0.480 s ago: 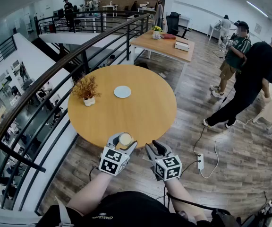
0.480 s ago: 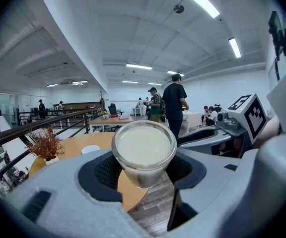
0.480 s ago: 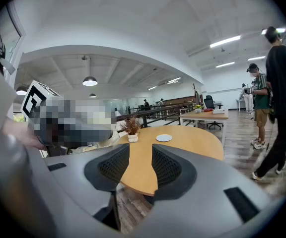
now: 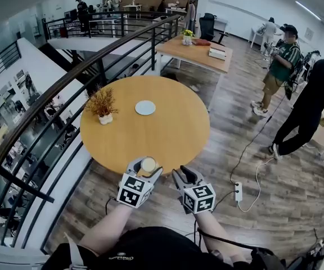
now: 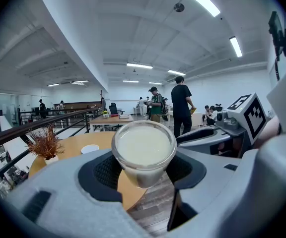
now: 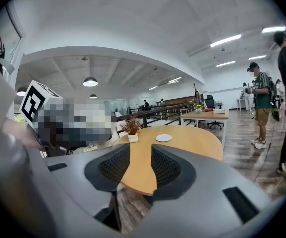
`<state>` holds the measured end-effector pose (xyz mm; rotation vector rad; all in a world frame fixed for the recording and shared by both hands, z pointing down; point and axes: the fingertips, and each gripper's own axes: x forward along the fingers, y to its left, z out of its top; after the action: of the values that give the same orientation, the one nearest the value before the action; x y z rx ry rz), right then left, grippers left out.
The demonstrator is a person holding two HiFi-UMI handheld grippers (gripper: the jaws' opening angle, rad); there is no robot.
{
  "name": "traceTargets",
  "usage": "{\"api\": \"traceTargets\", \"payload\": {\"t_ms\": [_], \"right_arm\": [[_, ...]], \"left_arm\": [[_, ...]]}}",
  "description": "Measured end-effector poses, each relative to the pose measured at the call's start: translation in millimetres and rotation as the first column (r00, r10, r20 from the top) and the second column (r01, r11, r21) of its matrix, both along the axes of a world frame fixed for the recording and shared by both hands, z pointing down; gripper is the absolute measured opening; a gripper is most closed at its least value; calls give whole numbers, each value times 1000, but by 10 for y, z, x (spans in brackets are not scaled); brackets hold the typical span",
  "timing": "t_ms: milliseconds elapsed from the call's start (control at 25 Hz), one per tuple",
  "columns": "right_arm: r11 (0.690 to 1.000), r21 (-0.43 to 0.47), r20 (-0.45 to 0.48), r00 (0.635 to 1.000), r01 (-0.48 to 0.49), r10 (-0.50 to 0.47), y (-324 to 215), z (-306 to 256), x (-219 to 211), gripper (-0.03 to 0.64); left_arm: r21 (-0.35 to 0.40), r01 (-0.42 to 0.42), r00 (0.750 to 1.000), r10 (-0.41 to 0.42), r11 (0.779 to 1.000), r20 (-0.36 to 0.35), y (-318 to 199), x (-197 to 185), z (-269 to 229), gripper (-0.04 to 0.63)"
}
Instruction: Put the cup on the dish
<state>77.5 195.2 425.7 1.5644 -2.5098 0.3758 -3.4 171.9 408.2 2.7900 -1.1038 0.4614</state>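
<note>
A clear cup with a pale, milky inside sits between the jaws of my left gripper, at the near edge of the round wooden table. In the left gripper view the cup is clamped by both dark pads, held above the table edge. A small white dish lies far across the table, also visible as the dish and the dish. My right gripper is open with nothing between its jaws, just off the table's near edge; in its own view the right gripper shows only table between the pads.
A dried plant in a white pot stands left of the dish. A black railing curves along the table's left over a drop. Two people stand on the wooden floor at right; a power strip and cables lie nearby.
Both grippers and the cup stay where they were. The person in black at right has walked farther right.
</note>
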Motion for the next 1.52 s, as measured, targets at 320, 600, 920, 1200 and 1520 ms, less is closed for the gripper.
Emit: {"api": "traceTargets", "payload": {"t_ms": [320, 600, 920, 1200, 1520], "right_arm": [[999, 20, -12, 1000, -29, 29, 16, 17, 234, 107], [999, 37, -2, 1000, -8, 8, 138, 2, 421, 107], [999, 28, 20, 1000, 15, -15, 298, 76, 715, 107], [999, 30, 17, 999, 38, -38, 293, 79, 755, 107], [998, 23, 5, 998, 63, -63, 180, 105, 738, 109]], "left_arm": [[-3, 14, 1000, -14, 1000, 8, 45, 171, 26, 256], [8, 29, 999, -29, 1000, 14, 170, 368, -8, 256], [13, 29, 999, -30, 999, 25, 319, 664, 24, 256], [20, 40, 999, -41, 999, 20, 284, 723, 12, 256], [19, 57, 998, -58, 998, 11, 168, 710, 32, 256]]}}
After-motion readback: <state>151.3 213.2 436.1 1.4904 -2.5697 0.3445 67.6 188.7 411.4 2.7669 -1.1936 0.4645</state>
